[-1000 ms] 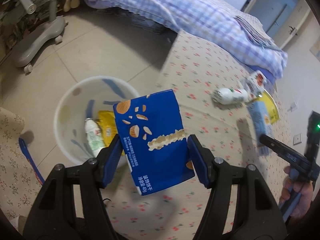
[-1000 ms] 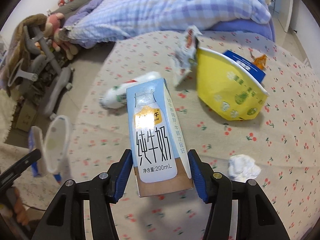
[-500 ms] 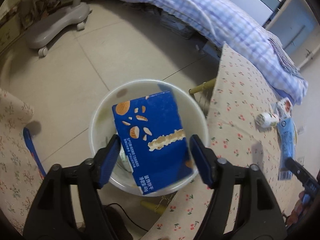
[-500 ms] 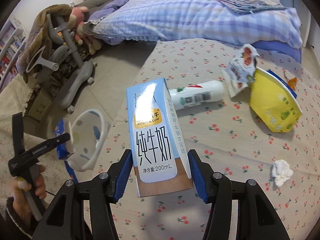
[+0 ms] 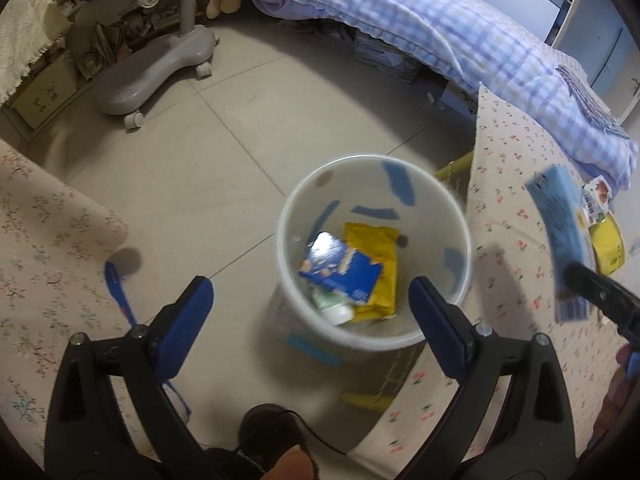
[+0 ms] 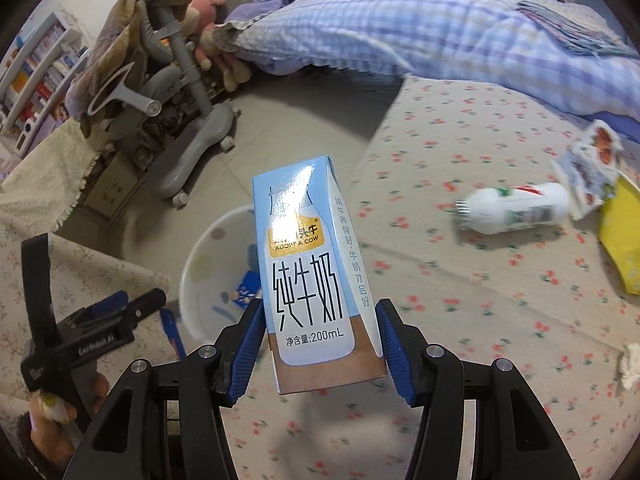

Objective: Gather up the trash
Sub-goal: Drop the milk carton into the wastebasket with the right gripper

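blue biscuit box [image 5: 340,270] lies in the bin [image 5: 372,344] below the left gripper [image 5: 310,306], whose empty jaws have just been opening wide | right gripper [image 6: 320,344] clamps milk carton [image 6: 316,280] | step: dropping | next: carry carton over bin, just ahead-left, release

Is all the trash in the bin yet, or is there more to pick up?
Not yet. Done: the blue biscuit box, a yellow packet and a small bottle lie in the white bin; the left gripper, just opened, is empty. In hand: the right gripper holds a milk carton. Left on the table: a white bottle, a torn wrapper, a yellow bag and a crumpled tissue.
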Available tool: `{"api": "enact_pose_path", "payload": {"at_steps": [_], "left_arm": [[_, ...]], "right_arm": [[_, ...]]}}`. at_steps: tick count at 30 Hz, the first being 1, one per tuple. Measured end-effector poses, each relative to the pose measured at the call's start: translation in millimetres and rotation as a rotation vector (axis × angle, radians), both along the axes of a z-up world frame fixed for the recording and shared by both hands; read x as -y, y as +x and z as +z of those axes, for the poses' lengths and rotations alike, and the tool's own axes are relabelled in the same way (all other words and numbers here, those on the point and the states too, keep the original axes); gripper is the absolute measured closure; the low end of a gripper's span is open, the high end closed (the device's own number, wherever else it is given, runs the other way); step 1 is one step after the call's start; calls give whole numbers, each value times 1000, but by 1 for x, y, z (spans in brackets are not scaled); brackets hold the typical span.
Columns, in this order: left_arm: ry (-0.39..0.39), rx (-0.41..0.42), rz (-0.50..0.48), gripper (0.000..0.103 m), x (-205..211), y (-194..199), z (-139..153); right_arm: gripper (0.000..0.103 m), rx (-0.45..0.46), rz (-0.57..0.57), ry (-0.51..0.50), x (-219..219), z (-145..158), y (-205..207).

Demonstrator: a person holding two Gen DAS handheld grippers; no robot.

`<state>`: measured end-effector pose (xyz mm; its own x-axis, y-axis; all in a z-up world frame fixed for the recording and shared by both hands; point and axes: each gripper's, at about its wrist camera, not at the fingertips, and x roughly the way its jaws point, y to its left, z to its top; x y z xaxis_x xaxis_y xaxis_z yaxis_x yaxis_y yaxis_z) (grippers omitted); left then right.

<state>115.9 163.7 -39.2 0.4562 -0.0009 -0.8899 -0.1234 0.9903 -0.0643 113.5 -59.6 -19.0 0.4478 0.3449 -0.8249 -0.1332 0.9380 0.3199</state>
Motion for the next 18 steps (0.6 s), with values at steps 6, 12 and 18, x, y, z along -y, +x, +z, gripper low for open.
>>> {"api": "enact_pose_path", "payload": {"at_steps": [6,12,18], "left_arm": [[22,-16,54,5,-30,-11,-3],[29,-25,103,5,-54,-17,-7],[16,-20,116,5,-58,-21,-3]], "right_arm": [[46,-3,65,5,-51,-13,12],[46,-7,80,-3,-78,-29,26],[38,39,107,42,-88,-35,29]]}}
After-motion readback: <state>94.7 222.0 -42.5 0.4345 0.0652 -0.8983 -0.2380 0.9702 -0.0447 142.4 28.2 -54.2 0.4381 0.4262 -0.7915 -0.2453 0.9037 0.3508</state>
